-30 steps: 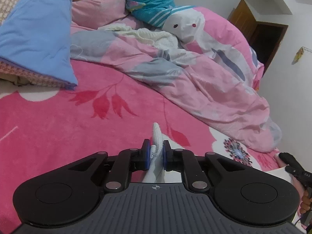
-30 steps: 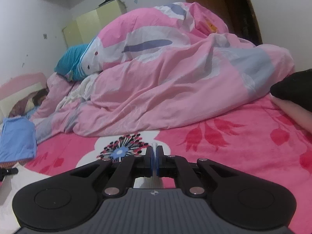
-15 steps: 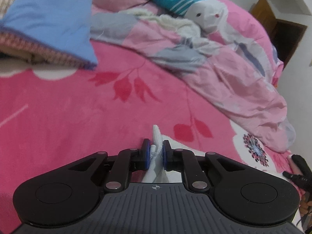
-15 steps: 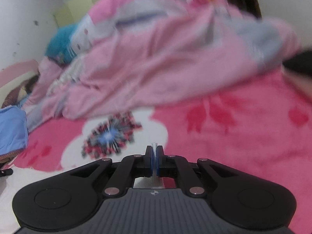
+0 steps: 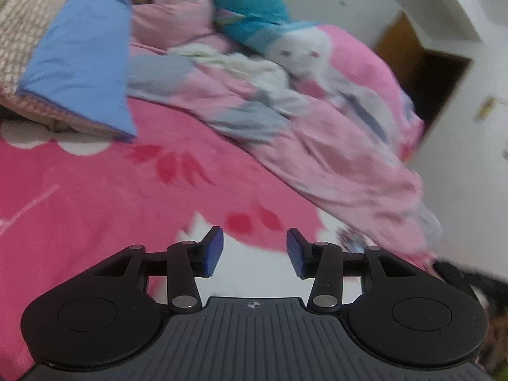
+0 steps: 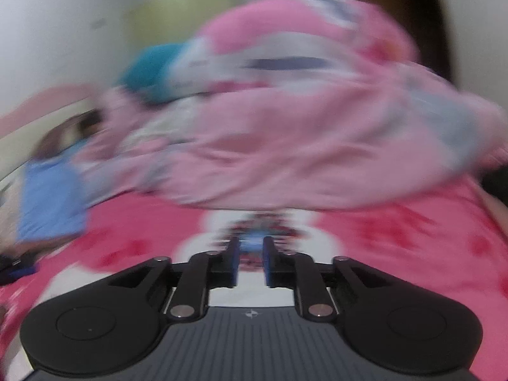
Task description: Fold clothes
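Note:
Both views are blurred by motion. My left gripper (image 5: 255, 250) hangs over the pink flowered bedsheet (image 5: 95, 190), its jaws opening, with nothing between the blue pads (image 5: 213, 251). A white cloth (image 5: 254, 282) lies on the sheet just below and behind the fingers. In the right wrist view my right gripper (image 6: 250, 260) has its jaws opening to a narrow gap, also with nothing pressed between them. White cloth (image 6: 250, 295) shows under it, and the sheet's flower print (image 6: 257, 225) lies ahead.
A heaped pink and grey quilt (image 5: 333, 146) fills the far side of the bed. A blue pillow (image 5: 79, 57) lies at the left, with a teal cushion (image 5: 250, 25) and a white plush toy (image 5: 301, 50) behind. A dark doorway (image 5: 438, 79) opens at the right.
Both grippers have let go of the white cloth: the left jaws spread wide, the right jaws parted a little. Both hands have lifted and pulled back from the bed.

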Demonstrator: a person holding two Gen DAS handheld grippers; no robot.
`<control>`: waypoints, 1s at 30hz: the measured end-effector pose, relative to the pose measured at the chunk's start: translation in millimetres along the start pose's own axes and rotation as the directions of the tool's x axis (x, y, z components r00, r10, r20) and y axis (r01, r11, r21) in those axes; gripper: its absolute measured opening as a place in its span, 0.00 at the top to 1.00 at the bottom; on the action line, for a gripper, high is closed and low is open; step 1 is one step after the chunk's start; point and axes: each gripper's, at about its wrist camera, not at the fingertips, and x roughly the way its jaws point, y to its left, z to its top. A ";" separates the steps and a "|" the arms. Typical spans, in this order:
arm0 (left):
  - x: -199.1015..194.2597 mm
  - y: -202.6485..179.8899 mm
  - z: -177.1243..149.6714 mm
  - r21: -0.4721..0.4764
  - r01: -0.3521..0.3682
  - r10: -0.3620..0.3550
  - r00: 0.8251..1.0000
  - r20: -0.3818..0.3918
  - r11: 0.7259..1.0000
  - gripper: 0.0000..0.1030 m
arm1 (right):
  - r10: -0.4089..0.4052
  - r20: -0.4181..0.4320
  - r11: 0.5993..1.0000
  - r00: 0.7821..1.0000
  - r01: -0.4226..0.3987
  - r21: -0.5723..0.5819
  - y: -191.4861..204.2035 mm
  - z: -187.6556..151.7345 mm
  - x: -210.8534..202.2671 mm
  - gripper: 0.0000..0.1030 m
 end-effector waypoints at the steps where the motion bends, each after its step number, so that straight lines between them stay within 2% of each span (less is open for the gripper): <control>1: -6.8 -5.7 -7.0 0.014 0.018 -0.018 1.000 -0.021 1.000 0.50 | 0.044 -0.010 0.997 0.999 -0.045 -0.059 21.6 2.5 3.5 0.73; 3: -14.3 -12.3 -24.4 0.049 0.032 -0.029 0.997 -0.071 0.998 0.49 | 0.114 -0.055 0.971 0.992 -0.123 -0.204 65.8 -0.2 18.5 0.71; 6: -16.4 -15.6 -52.9 0.122 0.028 -0.013 0.993 -0.120 0.992 0.49 | 0.162 -0.146 0.880 0.976 -0.209 -0.425 128.9 -15.9 51.2 0.71; 9: -6.7 -10.9 -62.6 0.158 0.019 0.005 0.989 -0.149 0.987 0.49 | 0.134 -0.224 0.782 0.965 -0.242 -0.574 170.0 -34.7 91.3 0.72; 14: 1.9 -4.4 -65.1 0.174 0.030 0.002 0.984 -0.178 0.984 0.49 | 0.084 -0.292 0.659 0.953 -0.273 -0.701 200.0 -49.6 136.8 0.73; 22: 1.9 -5.9 -70.4 0.186 0.018 0.018 0.982 -0.190 0.982 0.49 | 0.074 -0.372 0.595 0.925 -0.340 -0.728 204.2 -59.0 171.2 0.77; 25: 1.8 -7.4 -71.6 0.200 0.013 0.025 0.982 -0.188 0.980 0.49 | 0.077 -0.388 0.588 0.918 -0.356 -0.726 204.9 -61.2 174.1 0.83; 27: 1.7 -8.0 -72.1 0.204 0.010 0.028 0.982 -0.186 0.979 0.49 | 0.075 -0.388 0.578 0.919 -0.357 -0.734 207.1 -63.1 173.1 0.88; 30: 1.8 -8.8 -72.5 0.208 0.006 0.033 0.983 -0.183 0.978 0.49 | 0.065 -0.378 0.556 0.924 -0.348 -0.755 210.2 -67.9 171.4 0.89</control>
